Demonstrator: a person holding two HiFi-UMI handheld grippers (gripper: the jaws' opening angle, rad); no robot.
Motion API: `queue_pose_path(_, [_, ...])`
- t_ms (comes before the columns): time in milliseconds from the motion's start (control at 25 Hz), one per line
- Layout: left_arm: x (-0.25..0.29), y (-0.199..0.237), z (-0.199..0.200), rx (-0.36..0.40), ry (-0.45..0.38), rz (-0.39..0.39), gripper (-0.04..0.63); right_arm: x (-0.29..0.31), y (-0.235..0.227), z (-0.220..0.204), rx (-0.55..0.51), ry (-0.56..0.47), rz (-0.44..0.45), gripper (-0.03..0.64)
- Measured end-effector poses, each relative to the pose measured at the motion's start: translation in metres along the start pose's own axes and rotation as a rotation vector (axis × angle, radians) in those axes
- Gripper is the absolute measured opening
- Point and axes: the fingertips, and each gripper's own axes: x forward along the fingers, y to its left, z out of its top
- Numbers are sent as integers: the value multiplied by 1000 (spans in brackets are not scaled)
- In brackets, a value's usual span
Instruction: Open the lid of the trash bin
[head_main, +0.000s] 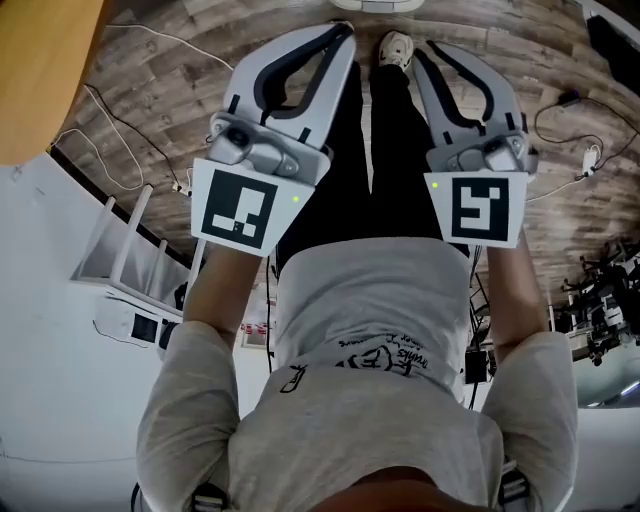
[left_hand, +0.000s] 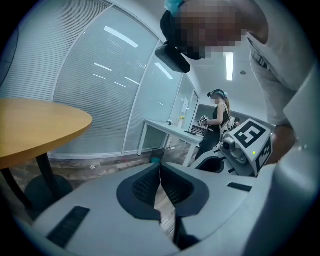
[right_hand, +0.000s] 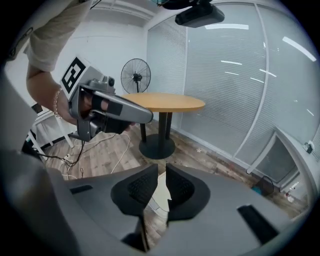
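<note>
Both grippers hang in front of the person's body, above the wooden floor. My left gripper (head_main: 343, 33) (left_hand: 160, 167) has its tips touching with nothing between them. My right gripper (head_main: 426, 52) (right_hand: 162, 171) stands a little open, a narrow gap between its pads and nothing in it. A white rounded object (head_main: 378, 4) shows at the top edge of the head view, mostly cut off; I cannot tell whether it is the trash bin. Through the right gripper's gap a white shape (right_hand: 158, 194) lies on the floor below.
A round wooden table (head_main: 40, 70) (right_hand: 165, 102) stands to the left, with a fan (right_hand: 135, 76) behind it. Cables (head_main: 130, 130) trail over the floor. A white desk (left_hand: 170, 129) and another person (left_hand: 217, 117) are further off. A small dark basket (left_hand: 156, 158) sits by the glass wall.
</note>
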Motion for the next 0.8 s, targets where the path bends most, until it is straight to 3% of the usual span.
queue_pose_path(640, [35,-1,-92,41,82,-20,20,92,21,-103,-321,155,40,69])
queue_pose_path(800, [45,0,-119,5,109,-11,20,115,27,-124,-402,195,57,69])
